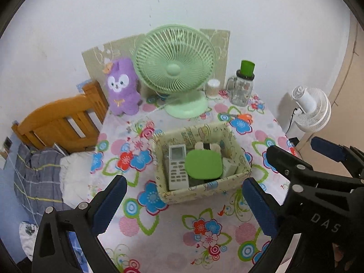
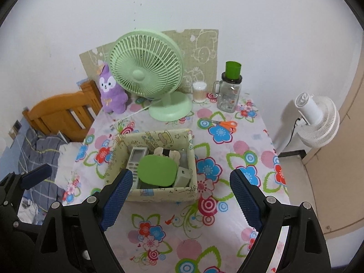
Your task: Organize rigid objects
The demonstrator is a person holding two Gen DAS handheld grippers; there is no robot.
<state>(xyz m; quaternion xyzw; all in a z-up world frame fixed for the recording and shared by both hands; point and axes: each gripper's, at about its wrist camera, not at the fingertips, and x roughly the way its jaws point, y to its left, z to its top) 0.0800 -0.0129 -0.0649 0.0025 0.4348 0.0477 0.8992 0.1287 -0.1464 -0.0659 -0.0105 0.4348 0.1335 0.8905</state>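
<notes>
A patterned storage box [image 1: 236,179] [image 2: 191,188] stands mid-table. In it lie a white remote control [image 1: 177,166] [image 2: 134,159], a green rounded case [image 1: 203,164] [image 2: 157,168], a white block [image 1: 229,167] [image 2: 183,176] and a cream item with a black band [image 1: 207,146] [image 2: 166,153]. My left gripper [image 1: 184,204] is open and empty, above the table in front of the box. My right gripper [image 2: 180,193] is open and empty, just in front of the box; it also shows at the right of the left wrist view [image 1: 293,157].
At the back of the floral table [image 1: 173,225] [image 2: 227,227] stand a green fan [image 1: 175,68] [image 2: 145,72], a purple plush [image 1: 121,86] [image 2: 111,91], a swab jar [image 1: 212,88] [image 2: 199,92] and a glass mug [image 1: 242,86] [image 2: 228,93]. Orange scissors [image 2: 224,124] lie behind the box. A bed [image 1: 59,122] is left, a white fan [image 2: 318,120] right.
</notes>
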